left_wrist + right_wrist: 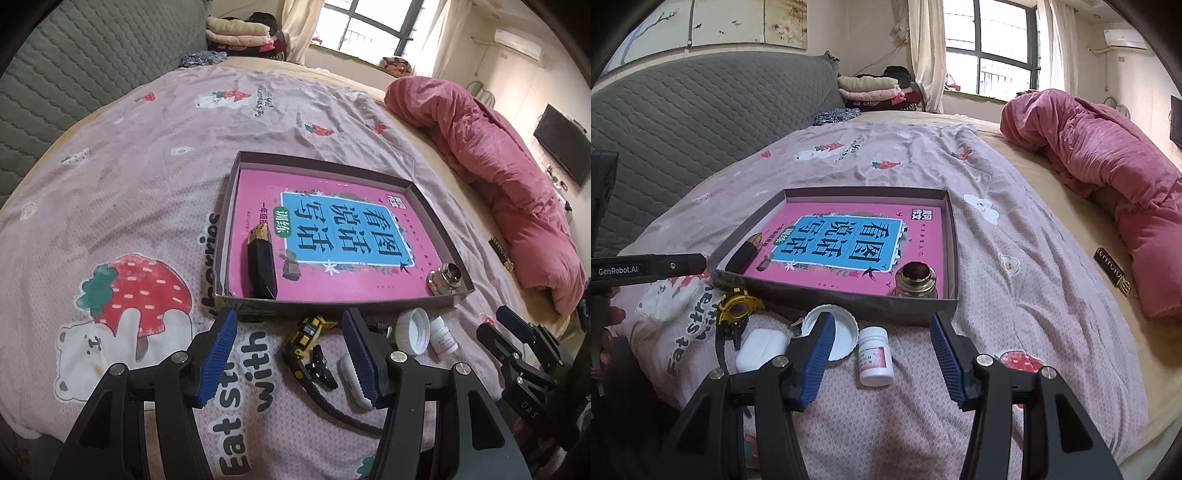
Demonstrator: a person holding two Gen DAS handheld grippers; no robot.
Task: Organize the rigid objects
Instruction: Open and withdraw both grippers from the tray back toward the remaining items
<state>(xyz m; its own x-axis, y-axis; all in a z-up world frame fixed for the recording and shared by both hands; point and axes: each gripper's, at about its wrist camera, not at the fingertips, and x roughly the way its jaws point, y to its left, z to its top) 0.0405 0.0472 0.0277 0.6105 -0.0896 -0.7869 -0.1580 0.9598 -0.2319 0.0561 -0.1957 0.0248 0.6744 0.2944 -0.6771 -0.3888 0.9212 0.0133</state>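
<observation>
Left gripper (290, 356) stood wide open at lower centre of its view, nothing between the blue pads. Right gripper (882, 360) likewise spread open and empty, low centre of its own view.

Count, loose on the bedspread: one yellow toy vehicle (308, 330), one small black clip-like piece (320, 365), one white earbud case (761, 349), one white screw cap (831, 334) lying open side up, one white pill bottle (874, 356) upright. In the shallow box (227, 225): one pink book (332, 236), one black-and-gold stick (260, 266) at its lower left corner, one metal cap-like piece (445, 282) at lower right.

Surface was a pink strawberry-print bedspread (147, 177); a rolled pink quilt (498, 177) lay at frame right, grey headboard at upper left, window at top.

The toy vehicle sat just beyond the left gripper's gap; the pill bottle lay between the right gripper's fingers, untouched. The box lay just beyond both.
</observation>
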